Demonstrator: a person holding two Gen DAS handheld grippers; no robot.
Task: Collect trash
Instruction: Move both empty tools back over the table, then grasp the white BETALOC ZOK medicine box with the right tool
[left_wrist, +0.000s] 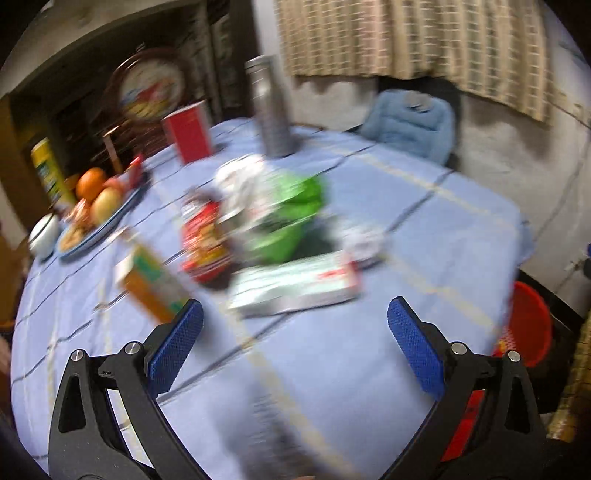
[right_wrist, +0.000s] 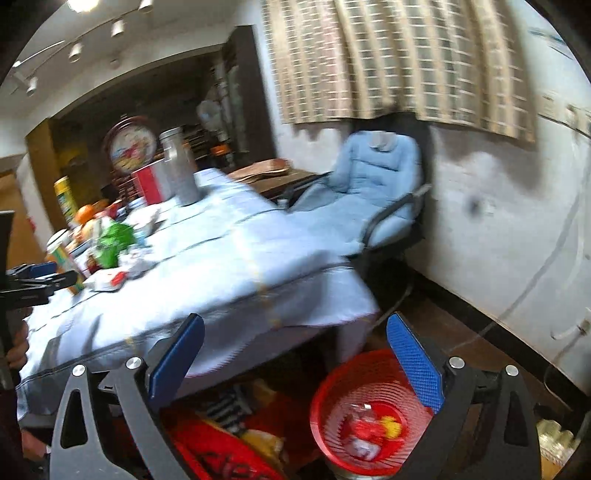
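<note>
Left wrist view: left hand-held gripper (left_wrist: 294, 314) spread and empty over the blue-clothed bench (left_wrist: 424, 229), facing crinkly wrappers (left_wrist: 207, 240) and a flat carton (left_wrist: 295, 286), likely light and crushable, best pinched at an edge. Right wrist view: right hand-held gripper (right_wrist: 295, 328) spread, empty, above the red mesh bin (right_wrist: 369, 413) holding scraps.

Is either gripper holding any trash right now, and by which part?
Nothing is held. The left gripper and the right gripper both have empty, wide-open jaws.

Crumpled wrappers (left_wrist: 255, 210) on table; red bin (right_wrist: 364, 410) holds some.
</note>
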